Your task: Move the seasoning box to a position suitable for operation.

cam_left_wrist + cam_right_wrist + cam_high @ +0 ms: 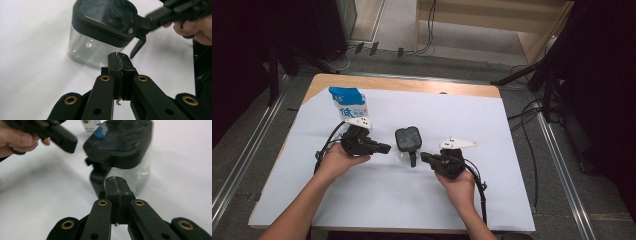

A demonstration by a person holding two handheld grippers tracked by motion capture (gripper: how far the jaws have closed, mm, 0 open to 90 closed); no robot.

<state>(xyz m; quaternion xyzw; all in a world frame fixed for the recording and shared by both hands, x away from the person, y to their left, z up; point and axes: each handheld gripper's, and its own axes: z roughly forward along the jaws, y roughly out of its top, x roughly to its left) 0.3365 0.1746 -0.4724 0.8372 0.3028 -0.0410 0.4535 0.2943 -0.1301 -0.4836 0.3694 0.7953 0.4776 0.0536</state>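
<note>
A clear glass jar (407, 142) with a black latching lid stands in the middle of the white table cover (492, 200). My left gripper (386, 148) is just to its left, pointing at it, jaws pressed together with nothing between them. In the left gripper view its tips (119, 58) sit close to the jar (92, 48). My right gripper (424, 156) comes from the jar's right, near the black lid latch (413, 160), also shut and empty. The right gripper view shows its tips (116, 182) just short of the jar (135, 176). A blue and white bag (350, 106) stands behind my left hand.
The white cover lies over a wooden table (412, 83), whose far edge shows bare. Cables (482, 192) trail from both grippers toward the near edge. Metal floor rails (557, 160) run along both sides of the table.
</note>
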